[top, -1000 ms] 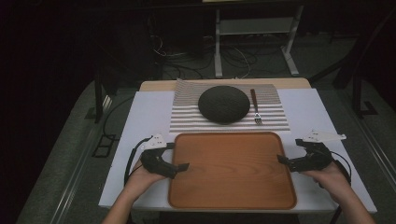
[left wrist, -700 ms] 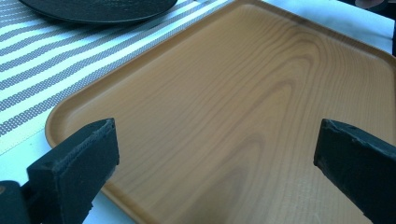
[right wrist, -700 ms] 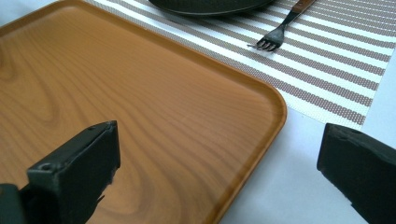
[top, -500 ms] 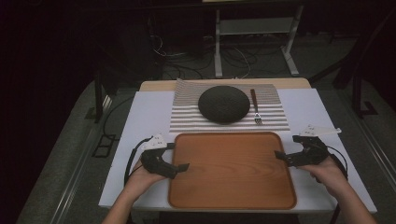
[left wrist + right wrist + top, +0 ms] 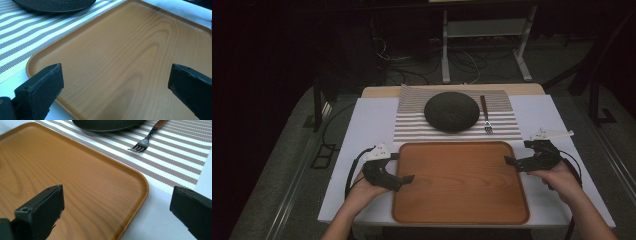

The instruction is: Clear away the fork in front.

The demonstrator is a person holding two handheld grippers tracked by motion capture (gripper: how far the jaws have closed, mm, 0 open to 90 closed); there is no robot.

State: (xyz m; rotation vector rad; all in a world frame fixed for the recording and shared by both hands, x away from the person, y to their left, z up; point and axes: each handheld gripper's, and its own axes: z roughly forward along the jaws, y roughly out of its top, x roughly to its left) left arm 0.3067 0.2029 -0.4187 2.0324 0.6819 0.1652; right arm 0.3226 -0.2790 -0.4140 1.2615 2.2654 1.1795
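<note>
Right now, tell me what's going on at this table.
A person holds a gripper in each hand at either side of a wooden tray. The left gripper and right gripper are both open, fingers reaching over the tray's side edges without clamping it. Beyond the tray, a dark plate and a fork lie on a striped mat.

Overhead camera looks forward and down across the table; each gripper-mounted camera peers low and close between its own jaws, all sharing the wooden tray (image 5: pixel 460 182) and striped mat (image 5: pixel 412 107).
</note>
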